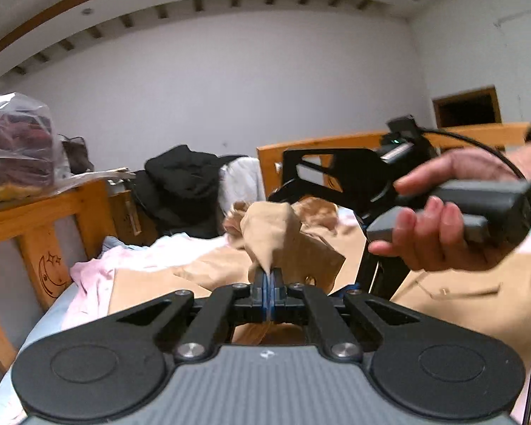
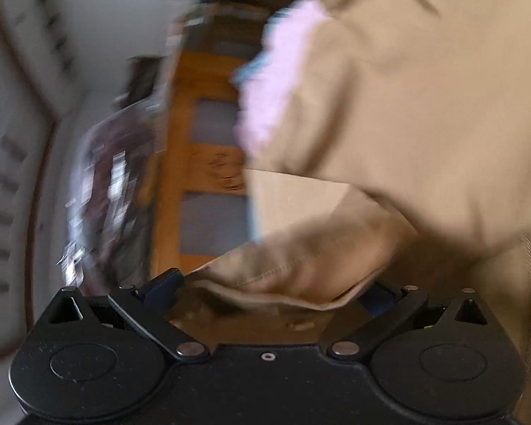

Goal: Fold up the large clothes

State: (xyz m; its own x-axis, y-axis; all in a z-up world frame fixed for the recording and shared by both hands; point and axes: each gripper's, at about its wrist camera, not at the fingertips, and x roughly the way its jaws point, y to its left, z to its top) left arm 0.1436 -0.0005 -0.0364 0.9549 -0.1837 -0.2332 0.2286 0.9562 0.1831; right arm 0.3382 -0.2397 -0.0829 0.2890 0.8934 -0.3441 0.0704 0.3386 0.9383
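Left gripper [image 1: 268,276]: blue-padded fingers pinched tight on a bunched fold of the tan cotton garment [image 1: 283,233], cloth rising in a peak above the pads. The rest of the garment is spread across the middle of the bed with the light blue sheet [image 1: 49,315] and runs toward the right edge.

Right gripper [image 2: 276,292]: jaws spread wide, with a stitched hem of the same tan garment [image 2: 407,106] lying across the gap between the fingers. The right wrist view is heavily motion-blurred, so I can't tell whether the cloth touches either pad. From the left wrist view, the person's right hand [image 1: 439,226] wraps the grey handle, with that gripper over the garment.

A crumpled pale pink cloth [image 1: 99,276] sits at the left edge of the bed, partly under the tan fabric. The orange wooden bed rail [image 1: 53,233] borders that side. A black jacket pile [image 1: 184,184] is at the far end.
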